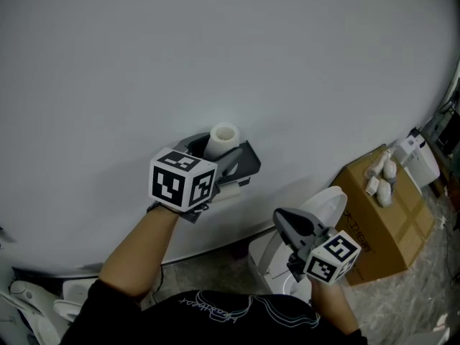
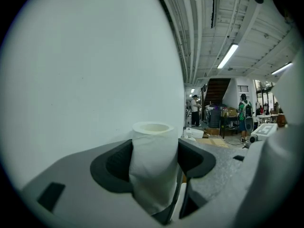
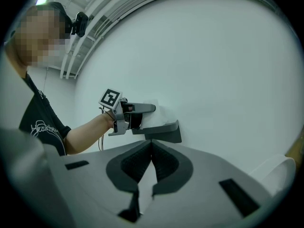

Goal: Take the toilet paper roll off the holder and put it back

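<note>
My left gripper (image 1: 215,152) pinches the white toilet paper roll (image 2: 153,165), which stands upright with both dark pads pressed into its soft sides. The roll is at the top edge of the dark grey wall-mounted holder (image 1: 246,162), close to the pale grey wall (image 1: 215,49). My right gripper (image 3: 152,148) hangs well apart, jaws pressed together and empty. Judged step: the roll is off its mount and its return is pending. Next move: align the roll with the holder, seat it, then release.

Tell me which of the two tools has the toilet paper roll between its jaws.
The left tool: its jaws clamp the upright toilet paper roll. The right tool has its jaws together and empty.
</note>
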`<state>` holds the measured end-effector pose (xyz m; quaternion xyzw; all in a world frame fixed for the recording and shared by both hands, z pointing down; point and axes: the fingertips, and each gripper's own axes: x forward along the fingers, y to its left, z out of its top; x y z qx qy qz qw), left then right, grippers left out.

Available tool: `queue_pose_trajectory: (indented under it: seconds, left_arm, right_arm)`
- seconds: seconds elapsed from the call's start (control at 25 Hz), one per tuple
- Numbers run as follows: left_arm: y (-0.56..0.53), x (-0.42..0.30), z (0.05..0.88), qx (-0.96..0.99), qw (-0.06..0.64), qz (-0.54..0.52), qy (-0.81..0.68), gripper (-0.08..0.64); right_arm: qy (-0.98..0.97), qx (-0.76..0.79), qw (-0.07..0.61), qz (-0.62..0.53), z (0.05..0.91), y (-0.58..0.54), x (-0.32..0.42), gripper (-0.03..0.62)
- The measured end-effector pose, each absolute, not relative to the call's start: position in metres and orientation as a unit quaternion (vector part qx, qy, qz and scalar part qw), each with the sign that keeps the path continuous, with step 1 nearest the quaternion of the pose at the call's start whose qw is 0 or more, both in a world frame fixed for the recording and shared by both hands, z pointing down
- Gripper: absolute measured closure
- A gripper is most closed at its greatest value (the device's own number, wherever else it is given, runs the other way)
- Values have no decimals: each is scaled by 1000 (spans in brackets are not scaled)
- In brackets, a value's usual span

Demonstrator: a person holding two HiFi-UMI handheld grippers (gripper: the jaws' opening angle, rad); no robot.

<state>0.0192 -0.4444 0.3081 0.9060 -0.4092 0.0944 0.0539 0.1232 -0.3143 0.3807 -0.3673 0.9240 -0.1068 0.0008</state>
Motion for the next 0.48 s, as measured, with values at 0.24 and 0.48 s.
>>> queue_pose_trajectory:
  seconds: [0.24, 0.48]
  left_arm:
    - [-442, 19, 305, 909, 55, 86, -404, 278]
    - [-439, 15, 299, 913, 51, 69, -399, 259]
  right_arm:
    - [925, -365, 2, -105, 379, -314, 121, 588]
    - [925, -365, 2, -105, 380, -313, 117, 588]
